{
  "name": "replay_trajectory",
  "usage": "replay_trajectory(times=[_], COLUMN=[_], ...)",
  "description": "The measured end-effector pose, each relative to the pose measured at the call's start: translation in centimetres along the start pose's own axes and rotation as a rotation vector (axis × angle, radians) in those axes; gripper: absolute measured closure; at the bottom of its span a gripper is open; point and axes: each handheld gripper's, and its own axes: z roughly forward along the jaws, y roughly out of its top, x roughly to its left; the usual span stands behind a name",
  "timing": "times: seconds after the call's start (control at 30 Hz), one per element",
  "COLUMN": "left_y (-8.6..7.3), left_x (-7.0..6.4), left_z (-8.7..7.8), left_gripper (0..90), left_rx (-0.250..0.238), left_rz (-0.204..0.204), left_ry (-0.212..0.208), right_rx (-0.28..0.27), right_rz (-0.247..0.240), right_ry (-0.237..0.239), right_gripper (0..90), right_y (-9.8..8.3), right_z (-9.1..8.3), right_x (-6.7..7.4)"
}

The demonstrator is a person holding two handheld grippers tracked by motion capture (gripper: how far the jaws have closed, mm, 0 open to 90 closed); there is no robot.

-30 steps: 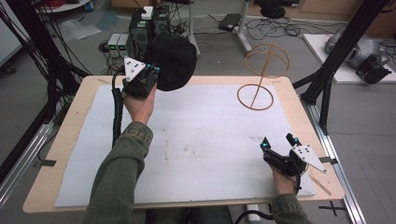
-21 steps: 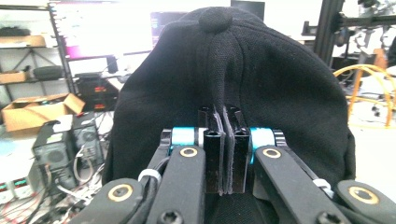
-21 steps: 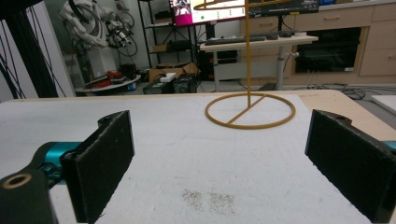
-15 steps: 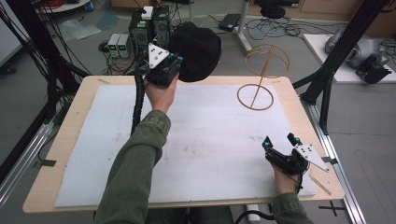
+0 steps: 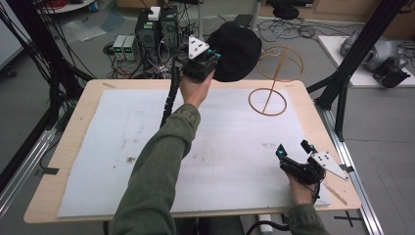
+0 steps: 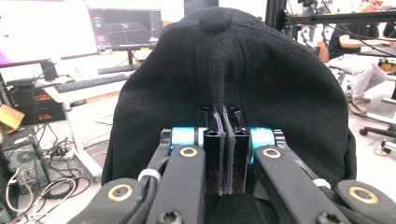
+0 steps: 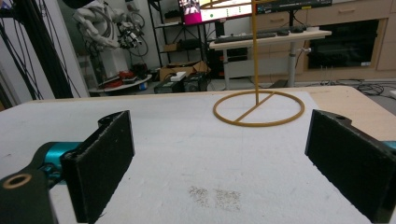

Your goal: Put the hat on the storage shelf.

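A black cap (image 5: 236,50) hangs in the air above the table's far edge, held by my left gripper (image 5: 211,55), which is shut on a fold of its fabric. In the left gripper view the cap (image 6: 261,88) spreads over the jaws, and the fold is pinched at the left gripper (image 6: 223,154). A yellow wire hat stand (image 5: 270,78) rises from a ring base on the far right of the mat, just right of the cap. My right gripper (image 5: 294,147) rests near the front right corner, open with nothing in it. The right gripper view has the stand's ring base (image 7: 258,108) ahead.
A white foam mat (image 5: 122,147) covers the wooden table (image 5: 83,98). Computer boxes and cables (image 5: 147,34) lie on the floor beyond the far edge. Black frame posts (image 5: 352,58) stand at the right.
My left gripper has carried the cap to the right and farther back, from the far left toward the stand. The right gripper has stayed in place.
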Motion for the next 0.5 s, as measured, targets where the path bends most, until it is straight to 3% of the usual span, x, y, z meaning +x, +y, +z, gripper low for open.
replay_trajectory(times=[0.5], left_y=[1.0], left_x=[-4.5], left_z=[5.6], left_gripper=[87.9], left_rx=[0.005], left_rz=[0.010], left_ry=[-0.100], right_rx=[0.004], right_rz=[-0.030], right_ry=[0.006], right_gripper=[7.2], right_y=[-0.1], right_z=[0.2], right_x=[-0.2])
